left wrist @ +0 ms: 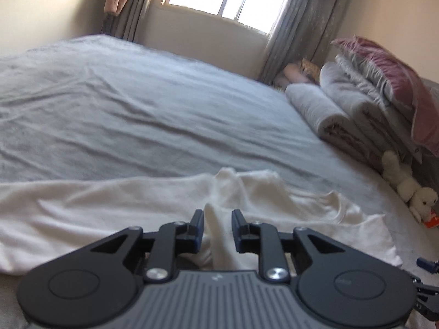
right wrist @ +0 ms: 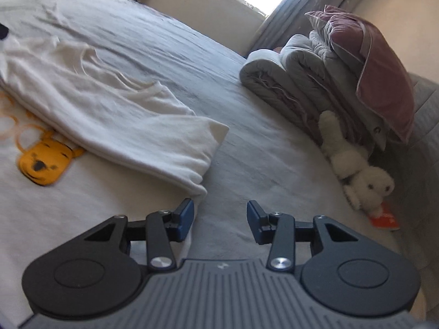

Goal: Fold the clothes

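Note:
A white sweatshirt (right wrist: 115,115) with an orange bear print (right wrist: 44,164) lies on the grey bed sheet (right wrist: 192,63), one sleeve folded across its body. In the left wrist view the same white garment (left wrist: 109,205) spreads along the near edge of the bed. My left gripper (left wrist: 217,216) has a ridge of the white cloth between its fingers, pinched up from the bed. My right gripper (right wrist: 220,209) is open and empty, low over the sheet just right of the garment's hem.
Rolled grey quilts (right wrist: 296,79) and a pink pillow (right wrist: 376,68) are stacked at the right by the headboard. A white plush toy (right wrist: 359,172) and an orange packet (right wrist: 384,219) lie beside them. A window with grey curtains (left wrist: 296,22) stands behind the bed.

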